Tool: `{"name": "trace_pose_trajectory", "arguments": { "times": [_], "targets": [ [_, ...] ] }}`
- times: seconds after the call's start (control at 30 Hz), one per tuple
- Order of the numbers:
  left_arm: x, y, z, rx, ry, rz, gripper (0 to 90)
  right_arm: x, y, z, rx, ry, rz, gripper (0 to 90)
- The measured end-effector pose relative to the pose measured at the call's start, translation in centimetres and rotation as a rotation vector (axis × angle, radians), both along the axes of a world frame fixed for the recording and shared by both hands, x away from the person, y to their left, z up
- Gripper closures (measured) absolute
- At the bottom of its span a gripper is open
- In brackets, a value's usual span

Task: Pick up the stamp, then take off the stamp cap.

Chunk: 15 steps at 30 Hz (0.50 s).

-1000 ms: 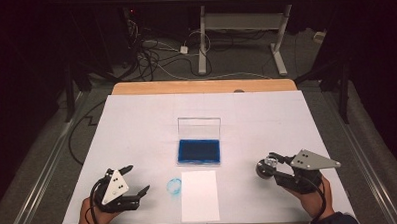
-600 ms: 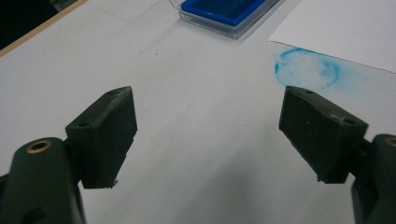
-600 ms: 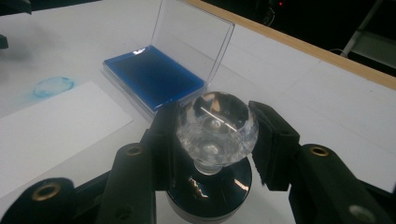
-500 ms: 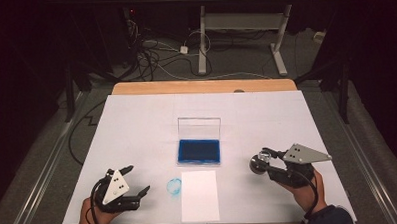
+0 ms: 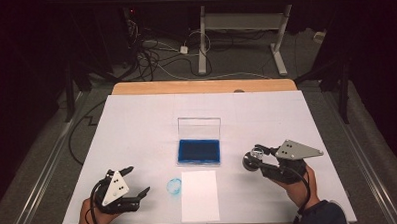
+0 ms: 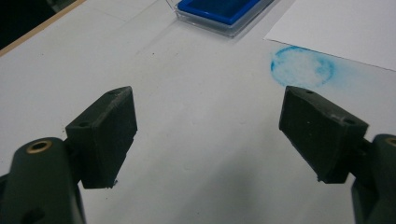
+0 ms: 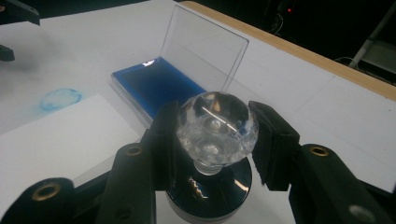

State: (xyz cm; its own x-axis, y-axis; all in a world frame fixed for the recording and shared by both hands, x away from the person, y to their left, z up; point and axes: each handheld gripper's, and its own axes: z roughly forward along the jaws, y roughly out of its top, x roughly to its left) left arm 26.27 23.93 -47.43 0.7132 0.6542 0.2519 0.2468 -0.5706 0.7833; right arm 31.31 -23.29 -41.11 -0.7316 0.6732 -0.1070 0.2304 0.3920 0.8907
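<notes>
The stamp (image 7: 215, 140) was a clear, faceted glass knob on a short neck above a round, dark, shiny base, and it sat clamped between the two black pads of the right gripper (image 7: 215, 135), which pressed on either side of the knob. In the high view the right gripper (image 5: 260, 159) held the stamp (image 5: 251, 159) over the white table (image 5: 137, 124), off to the right of the ink pad (image 5: 199, 151) and apart from it. Ahead of those jaws lay the ink pad (image 7: 156, 88), a deep blue bed in a clear case with its lid standing upright; to their left were a white sheet of paper (image 7: 56, 140) and a round blue print (image 7: 60, 99) on the table itself. The left gripper (image 6: 208, 133) stood wide with nothing between its pads, just short of that blue print (image 6: 302, 66). The underside of the stamp's base could not be seen, reflections blurred the knob's inside, and the base's lower edge was cut off by the frame.
</notes>
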Motion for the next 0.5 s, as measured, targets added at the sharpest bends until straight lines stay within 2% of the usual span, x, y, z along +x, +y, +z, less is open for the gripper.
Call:
{"name": "trace_pose_trajectory", "arguments": {
  "times": [0.5],
  "targets": [
    [0.3, -0.5, -0.3, 0.010, 0.019, -0.011, 18.0, 1.0, 1.9, 0.9, 0.020, -0.018, 0.028, 56.4]
  ]
}}
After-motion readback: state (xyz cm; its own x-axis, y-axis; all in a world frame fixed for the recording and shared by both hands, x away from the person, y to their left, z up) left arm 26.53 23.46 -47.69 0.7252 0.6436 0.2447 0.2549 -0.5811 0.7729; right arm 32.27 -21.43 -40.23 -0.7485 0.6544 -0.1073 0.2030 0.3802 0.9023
